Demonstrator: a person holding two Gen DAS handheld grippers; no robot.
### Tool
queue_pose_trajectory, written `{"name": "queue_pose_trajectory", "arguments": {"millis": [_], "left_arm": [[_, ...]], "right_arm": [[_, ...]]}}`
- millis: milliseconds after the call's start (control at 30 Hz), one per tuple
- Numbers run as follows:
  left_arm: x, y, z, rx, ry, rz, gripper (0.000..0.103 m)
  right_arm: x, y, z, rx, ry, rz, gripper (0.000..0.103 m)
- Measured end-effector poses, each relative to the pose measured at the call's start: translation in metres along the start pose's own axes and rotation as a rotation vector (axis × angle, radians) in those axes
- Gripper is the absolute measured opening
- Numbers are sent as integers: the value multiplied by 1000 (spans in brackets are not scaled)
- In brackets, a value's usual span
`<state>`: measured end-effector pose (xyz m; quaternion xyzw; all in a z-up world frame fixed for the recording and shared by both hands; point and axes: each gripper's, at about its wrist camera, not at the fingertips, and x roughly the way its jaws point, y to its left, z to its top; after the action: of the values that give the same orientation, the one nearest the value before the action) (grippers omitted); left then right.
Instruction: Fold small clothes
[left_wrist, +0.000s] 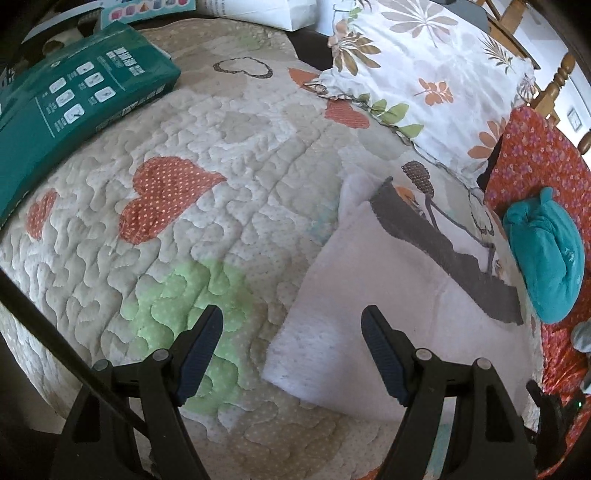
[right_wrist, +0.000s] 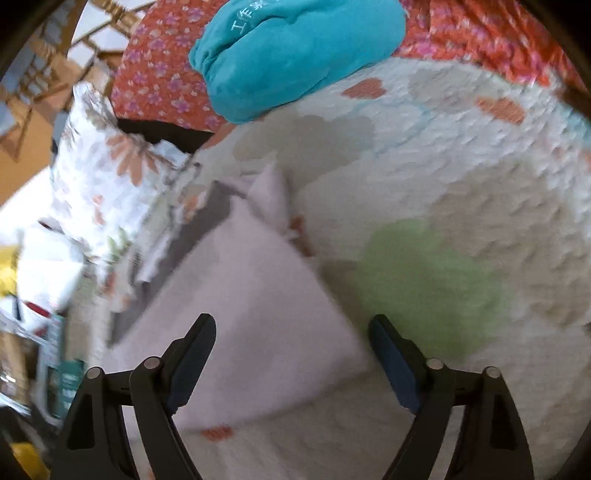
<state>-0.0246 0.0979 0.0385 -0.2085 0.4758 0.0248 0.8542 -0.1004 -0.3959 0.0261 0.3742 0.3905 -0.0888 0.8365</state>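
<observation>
Item: white garment (left_wrist: 362, 295) with grey trim, lying flat on the quilted bed (left_wrist: 207, 229), near the floral pillow (left_wrist: 424, 74). Teal garment (left_wrist: 546, 254), bunched, on the red floral fabric (left_wrist: 535, 158) at the bed's edge. Green package (left_wrist: 70, 99) at the far corner. Left tongs (left_wrist: 291, 350) and right tongs (right_wrist: 291, 354): both spread wide, holding nothing, over the white garment's near edge

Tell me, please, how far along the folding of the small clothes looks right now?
Done: the pale pink garment with a grey band lies flat on the quilted heart-patterned bedspread, apparently folded at least once. In hand: nothing; the left tool and right tool hover open over it. Left: the bunched teal garment on the red floral cloth looks unfolded.
</observation>
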Motion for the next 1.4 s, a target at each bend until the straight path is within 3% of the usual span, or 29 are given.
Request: {"name": "queue_pose_trajectory", "arguments": {"millis": [33, 67, 100, 133, 267, 433, 567, 700, 800, 867, 933, 1000, 1067, 1200, 1300, 1400], "left_arm": [[0, 0, 0, 2, 0, -2, 76], [-2, 1, 1, 3, 1, -7, 76], [-3, 3, 2, -2, -1, -13, 76], [-6, 6, 3, -9, -7, -17, 76], [-20, 25, 12, -44, -48, -11, 76], [-45, 65, 29, -127, -110, -6, 76], [-62, 108, 41, -229, -147, 6, 77], [-69, 139, 48, -308, -161, 36, 77], [-66, 152, 50, -345, -151, 33, 77], [-64, 152, 50, -352, -141, 20, 77], [-62, 147, 49, -340, -135, 13, 77], [-60, 139, 49, -319, -127, 5, 77], [-56, 130, 48, -301, -116, -14, 77], [-51, 105, 42, -235, -96, -54, 77], [-45, 72, 35, -127, -67, -109, 77], [-37, 41, 31, -43, -44, -165, 77]], "right_arm": [[4, 6, -2, -17, -22, -29, 85], [7, 11, -3, -44, -30, -58, 71], [10, 16, -3, -69, -19, -73, 31], [15, 18, 0, -57, 24, -48, 22], [1, 49, 4, -88, 4, -35, 21], [-1, 161, -13, -338, 6, 29, 20], [26, 256, -64, -547, 63, 116, 20], [69, 322, -143, -786, 163, 138, 19], [98, 335, -199, -966, 224, 69, 19], [109, 331, -219, -1059, 202, 15, 21], [105, 331, -224, -1085, 164, 25, 27], [98, 330, -222, -1075, 199, 78, 42], [84, 324, -216, -1052, 263, 164, 51], [48, 308, -200, -997, 338, 272, 51], [19, 280, -173, -929, 276, 256, 51], [13, 255, -136, -864, 177, 130, 52]]}}
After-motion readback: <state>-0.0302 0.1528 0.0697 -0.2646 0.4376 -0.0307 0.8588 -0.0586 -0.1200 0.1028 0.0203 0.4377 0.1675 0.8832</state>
